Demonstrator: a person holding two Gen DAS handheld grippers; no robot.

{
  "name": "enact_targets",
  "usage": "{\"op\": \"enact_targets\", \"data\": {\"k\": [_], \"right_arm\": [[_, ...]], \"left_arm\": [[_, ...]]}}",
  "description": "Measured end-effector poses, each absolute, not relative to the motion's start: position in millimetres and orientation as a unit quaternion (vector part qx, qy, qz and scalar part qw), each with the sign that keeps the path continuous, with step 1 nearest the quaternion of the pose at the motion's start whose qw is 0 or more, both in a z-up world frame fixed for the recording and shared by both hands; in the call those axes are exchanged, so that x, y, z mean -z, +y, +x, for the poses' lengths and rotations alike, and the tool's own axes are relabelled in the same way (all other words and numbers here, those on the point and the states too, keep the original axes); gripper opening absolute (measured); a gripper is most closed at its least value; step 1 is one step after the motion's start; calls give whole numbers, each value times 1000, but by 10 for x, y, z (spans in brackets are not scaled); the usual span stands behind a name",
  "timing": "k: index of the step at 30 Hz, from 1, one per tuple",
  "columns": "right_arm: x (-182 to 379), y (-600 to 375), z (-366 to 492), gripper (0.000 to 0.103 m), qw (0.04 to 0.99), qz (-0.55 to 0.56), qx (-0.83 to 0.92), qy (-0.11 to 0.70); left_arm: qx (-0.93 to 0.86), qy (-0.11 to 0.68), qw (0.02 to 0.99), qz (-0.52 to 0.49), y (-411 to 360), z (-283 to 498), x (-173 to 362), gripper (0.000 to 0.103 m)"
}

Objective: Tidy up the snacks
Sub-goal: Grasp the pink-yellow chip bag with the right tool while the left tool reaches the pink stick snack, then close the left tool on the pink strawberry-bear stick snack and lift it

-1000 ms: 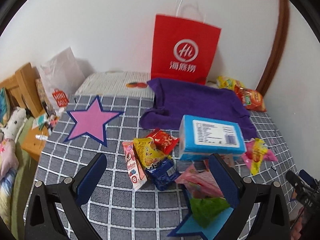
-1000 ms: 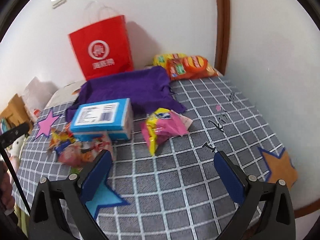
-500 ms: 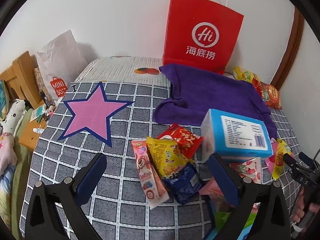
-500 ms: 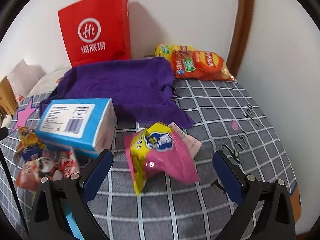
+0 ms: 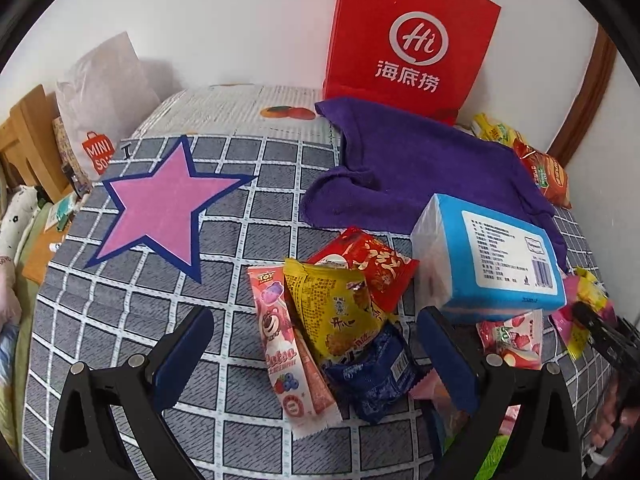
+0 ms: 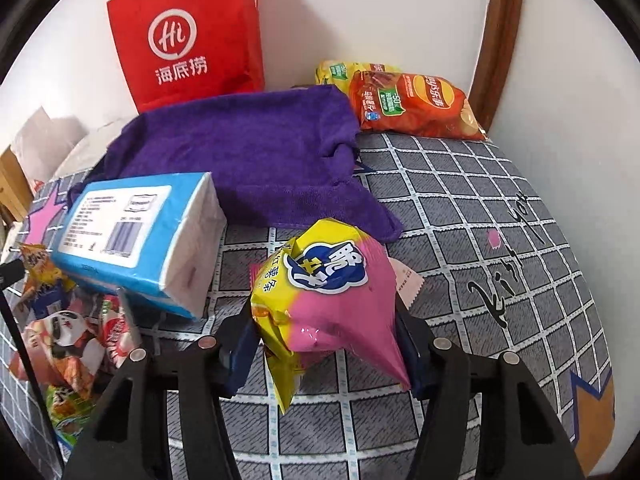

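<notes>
The right gripper [image 6: 324, 344] had just closed on a pink-yellow bag [image 6: 328, 292] beside the tissue box [image 6: 136, 236]; left gripper [image 5: 316, 356] gaped empty. Most snacks [image 5: 340, 312] remained unsorted.

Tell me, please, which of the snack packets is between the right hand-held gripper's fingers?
The pink-and-yellow foil snack packet, gripped by the right hand-held gripper whose jaws just closed; the other packets lie untouched on the bedspread.
</notes>
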State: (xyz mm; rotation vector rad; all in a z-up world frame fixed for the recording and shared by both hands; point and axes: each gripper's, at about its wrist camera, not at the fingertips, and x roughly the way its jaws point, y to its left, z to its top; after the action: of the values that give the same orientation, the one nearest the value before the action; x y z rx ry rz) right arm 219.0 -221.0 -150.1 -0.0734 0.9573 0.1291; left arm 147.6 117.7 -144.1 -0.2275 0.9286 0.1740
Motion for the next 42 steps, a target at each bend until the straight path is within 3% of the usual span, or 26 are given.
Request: {"op": "enact_targets", "data": {"k": [5,9,16,26,27,28,36,38,40,42], "right_arm": [[1367,-2282,1978,58,889,-12,-71,452],[1316,-2322,1799,58,887,-5,-79,455],[1376,-2316,1582,58,880,-14,-78,468],[1451,-2250,1521,58,875,-12,-75,477],[1448,-2246,1515,58,876,-11,-76,477],[1442,-2240,1504,58,876,-9,-77,477],[1448,-2191,1455,58,874,-10,-79,479],[1452,-2185,1434,58,874,-15,-78,480],[1455,-2185,1422,58,874,-19,-74,479],[1460,-2198,1417,58,874,-17,-74,479]], "left_arm": [[-78,450,882,-119,1181,1540,1520,95],[-77,457,877,-129,1177,1597,1607,84],[-67,452,878,-139,1207,1582,1661,52],[-47,428,888,-159,1360,1362,1466,23],[-43,427,889,-159,1365,1338,1449,13],[-39,427,889,-160,1366,1324,1438,9],[-47,441,880,-168,1440,1269,1495,9],[-48,443,878,-173,1463,1259,1514,19],[-52,443,878,-171,1472,1228,1515,53],[-52,435,884,-163,1456,1178,1489,60]]}}
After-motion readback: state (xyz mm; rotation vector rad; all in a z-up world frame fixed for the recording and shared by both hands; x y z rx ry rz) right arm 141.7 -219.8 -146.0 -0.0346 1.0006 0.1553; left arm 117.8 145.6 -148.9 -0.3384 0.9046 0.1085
